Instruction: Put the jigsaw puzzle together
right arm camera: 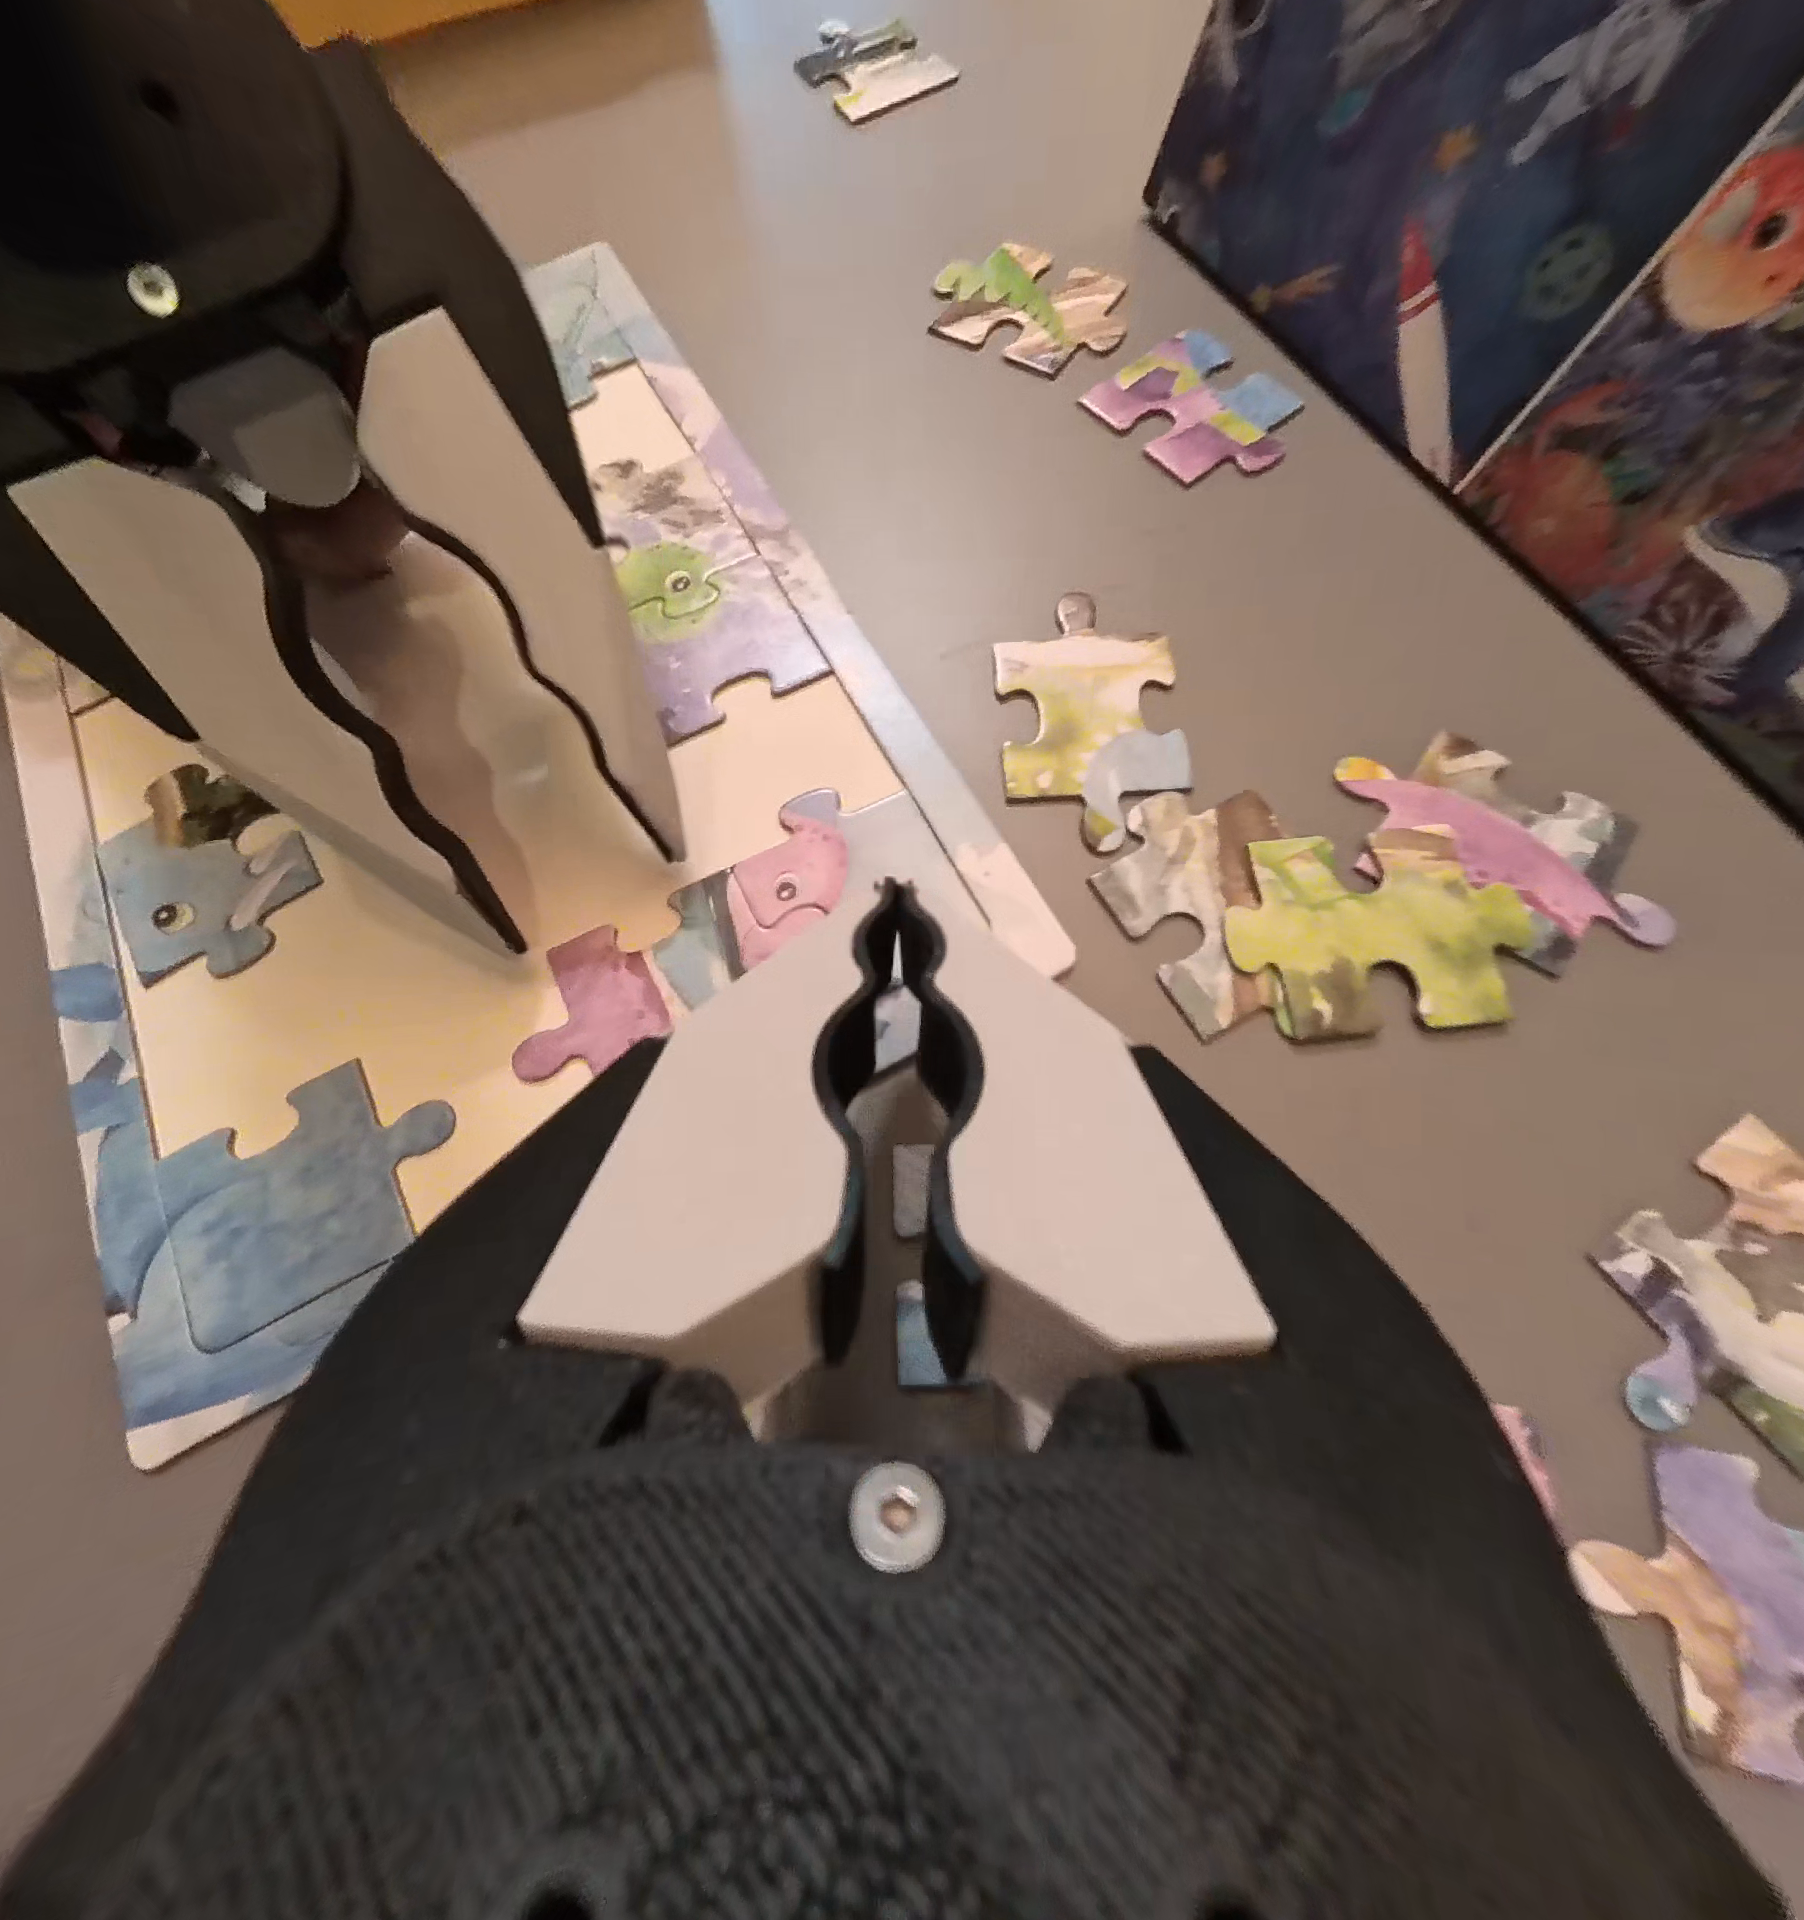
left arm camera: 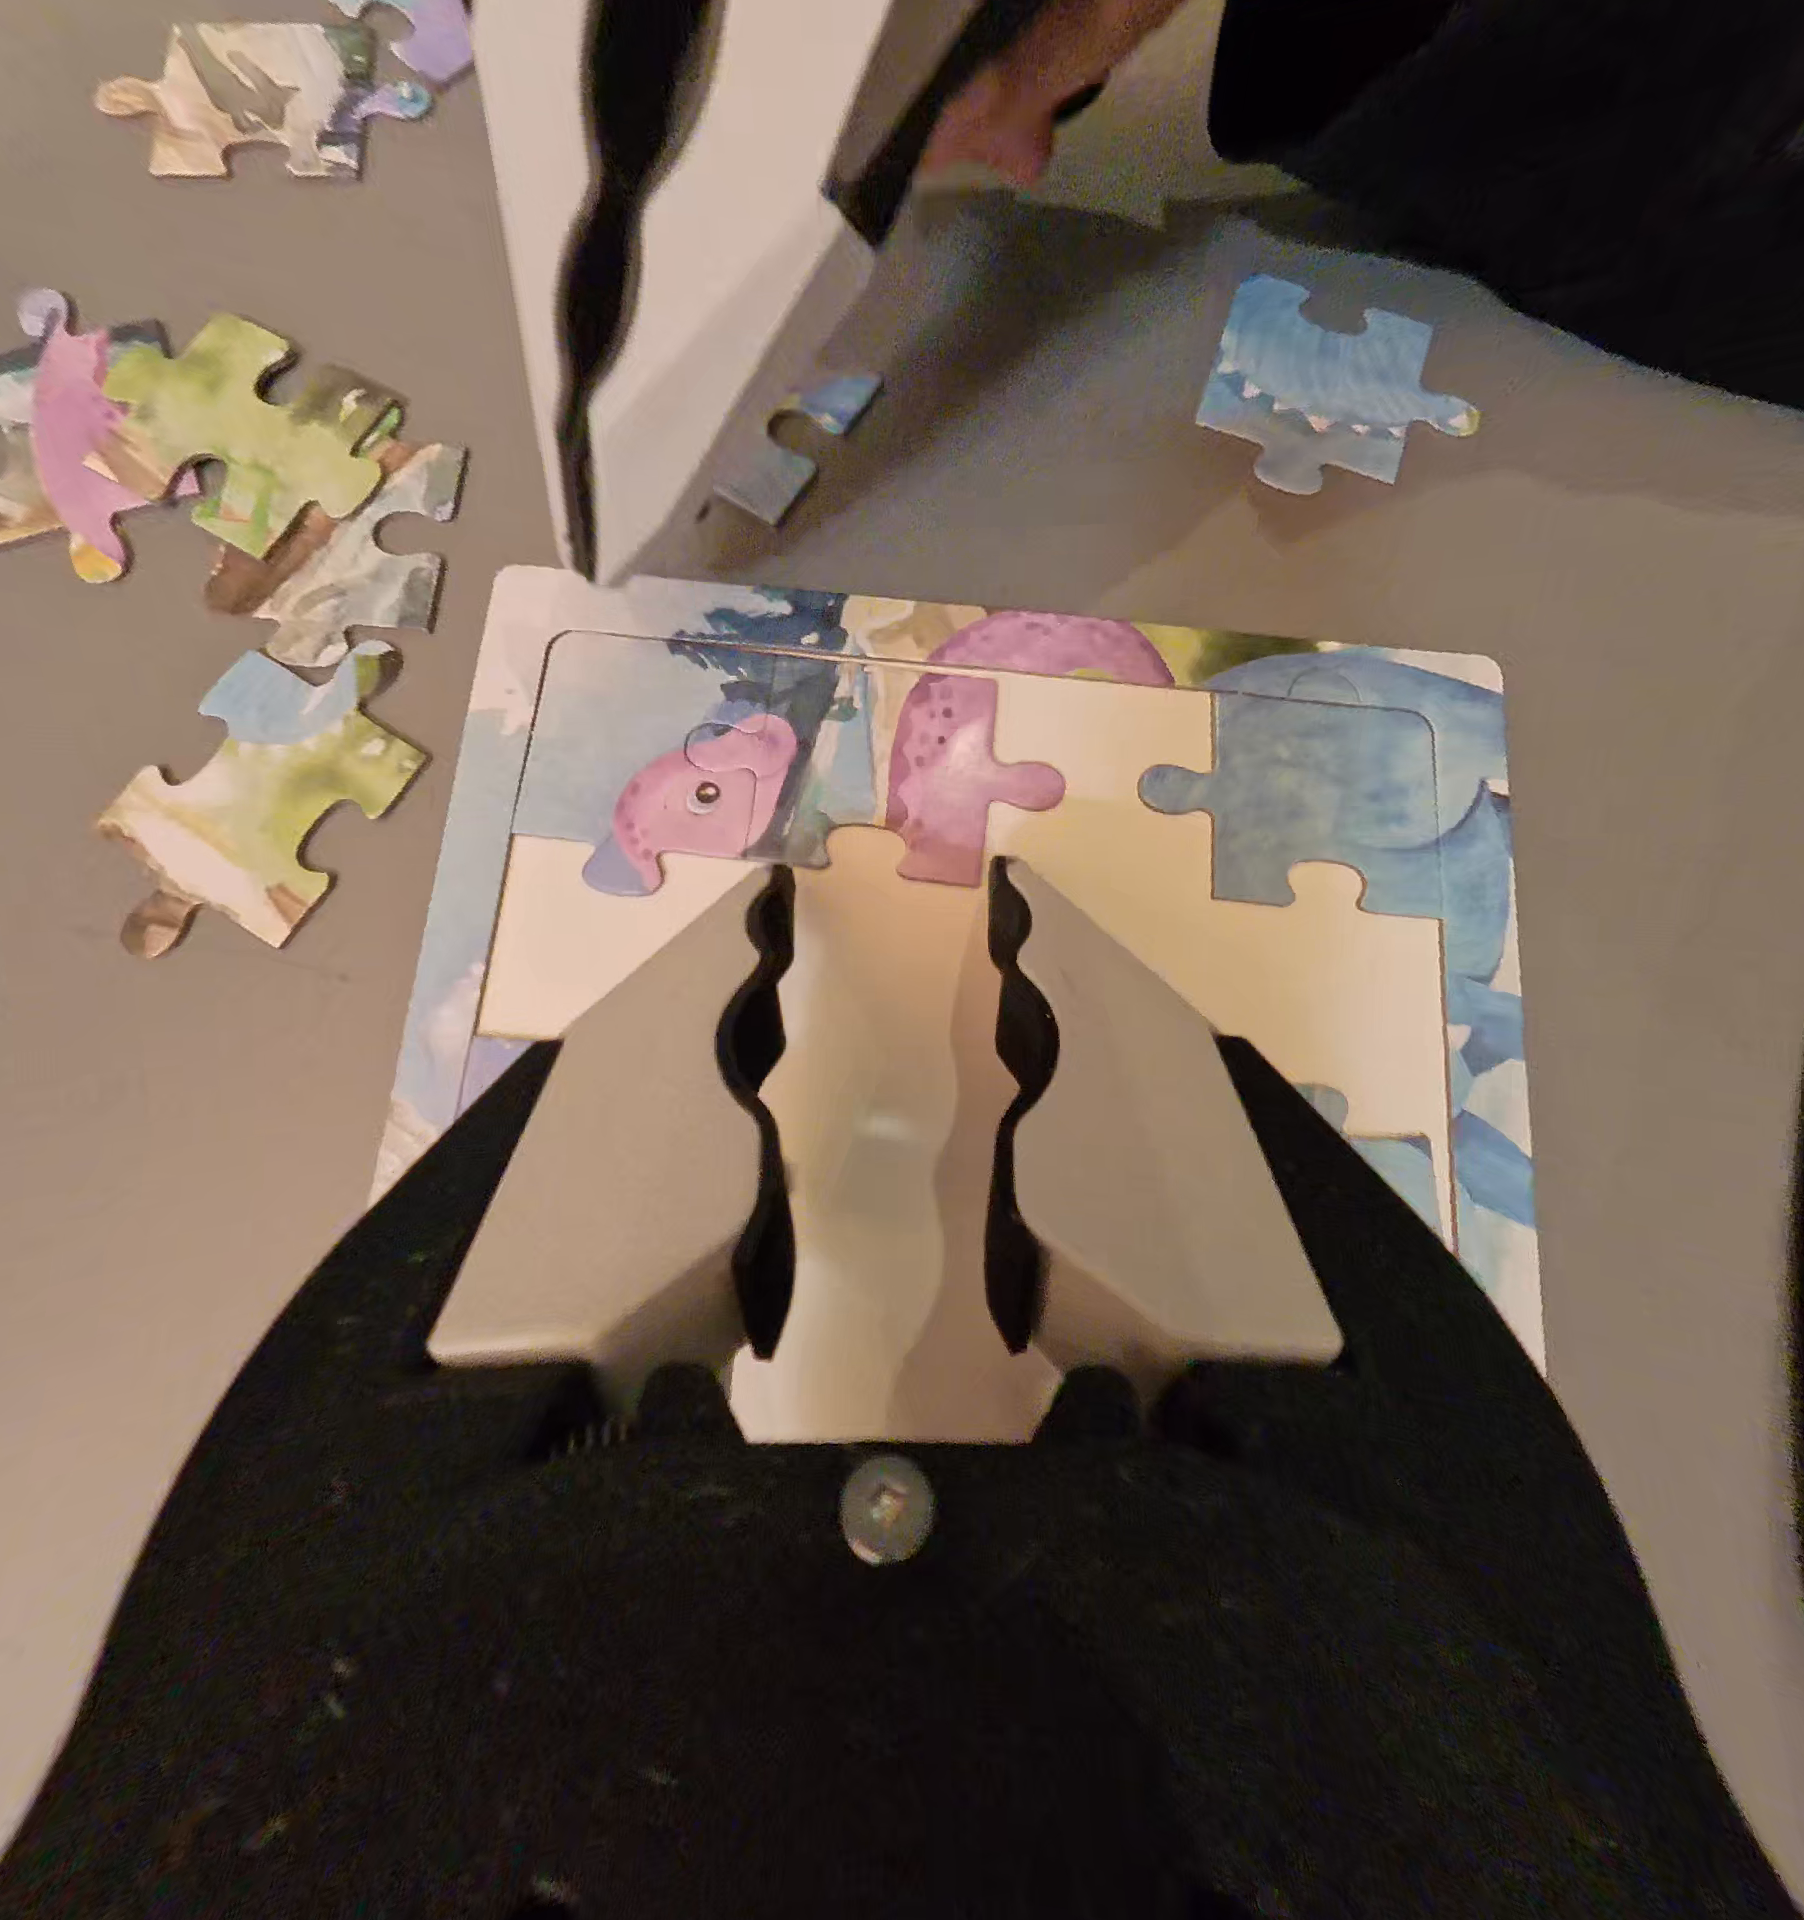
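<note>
The puzzle tray (left arm camera: 586, 935) lies on the grey table and also shows in the right wrist view (right arm camera: 358, 997). A pink dinosaur-head piece (left arm camera: 690, 790), a purple piece (left arm camera: 965, 769) and a blue piece (left arm camera: 1324, 790) sit along its far row. My left gripper (left arm camera: 885, 883) is open and empty, with its tips just above the bare cream tray below that row; it also shows in the right wrist view (right arm camera: 594, 896). My right gripper (right arm camera: 893, 914) is shut on a thin puzzle piece (left arm camera: 804, 436) seen edge-on between the pads. Its tip (left arm camera: 588, 561) is at the tray's far left corner.
Loose pieces lie left of the tray (left arm camera: 254, 436), (left arm camera: 264, 800), (left arm camera: 243, 104), and a blue one (left arm camera: 1324, 384) beyond it. More lie near the right gripper (right arm camera: 1376, 914), (right arm camera: 1760, 1299). Two dark illustrated boxes (right arm camera: 1500, 208) stand at the right. A hand (left arm camera: 1002, 114) holds the right gripper.
</note>
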Demonstrator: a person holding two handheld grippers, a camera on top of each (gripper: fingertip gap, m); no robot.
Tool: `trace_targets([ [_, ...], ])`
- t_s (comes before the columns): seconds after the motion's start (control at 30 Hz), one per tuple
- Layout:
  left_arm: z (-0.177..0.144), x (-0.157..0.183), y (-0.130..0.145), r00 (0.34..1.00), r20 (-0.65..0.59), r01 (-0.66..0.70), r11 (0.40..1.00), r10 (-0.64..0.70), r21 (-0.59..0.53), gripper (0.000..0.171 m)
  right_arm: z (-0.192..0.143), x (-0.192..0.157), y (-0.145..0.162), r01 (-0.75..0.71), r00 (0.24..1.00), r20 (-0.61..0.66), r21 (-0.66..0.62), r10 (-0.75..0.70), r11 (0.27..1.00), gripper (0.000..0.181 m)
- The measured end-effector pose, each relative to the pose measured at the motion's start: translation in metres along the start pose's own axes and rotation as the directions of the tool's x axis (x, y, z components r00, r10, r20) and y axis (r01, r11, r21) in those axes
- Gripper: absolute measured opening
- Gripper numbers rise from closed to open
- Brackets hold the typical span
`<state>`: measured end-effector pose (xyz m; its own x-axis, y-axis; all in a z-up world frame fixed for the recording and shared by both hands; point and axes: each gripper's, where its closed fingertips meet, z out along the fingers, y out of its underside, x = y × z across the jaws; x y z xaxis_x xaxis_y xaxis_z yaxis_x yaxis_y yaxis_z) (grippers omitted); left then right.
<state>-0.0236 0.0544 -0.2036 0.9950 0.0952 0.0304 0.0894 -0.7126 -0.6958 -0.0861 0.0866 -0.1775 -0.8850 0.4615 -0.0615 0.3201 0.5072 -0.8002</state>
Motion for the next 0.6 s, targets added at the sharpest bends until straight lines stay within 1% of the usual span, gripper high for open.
trace_targets([
  [0.17, 0.004, 0.009, 0.003, 1.000, -0.023, -0.021, 1.000, 0.021, -0.023, 0.032, -0.005, 0.008, -0.003, -0.030, 0.999, -0.016, 0.038, 0.030, 0.999, 0.000],
  [0.23, 0.006, 0.010, 0.004, 0.999, -0.014, -0.029, 0.999, 0.029, -0.033, 0.031, -0.006, 0.010, -0.004, -0.036, 0.999, -0.019, 0.050, 0.037, 0.998, 0.000],
  [0.6, 0.009, 0.011, -0.001, 1.000, -0.005, -0.026, 1.000, 0.026, -0.015, 0.028, -0.020, 0.020, -0.018, -0.038, 0.997, -0.061, 0.151, 0.048, 0.988, 0.000],
])
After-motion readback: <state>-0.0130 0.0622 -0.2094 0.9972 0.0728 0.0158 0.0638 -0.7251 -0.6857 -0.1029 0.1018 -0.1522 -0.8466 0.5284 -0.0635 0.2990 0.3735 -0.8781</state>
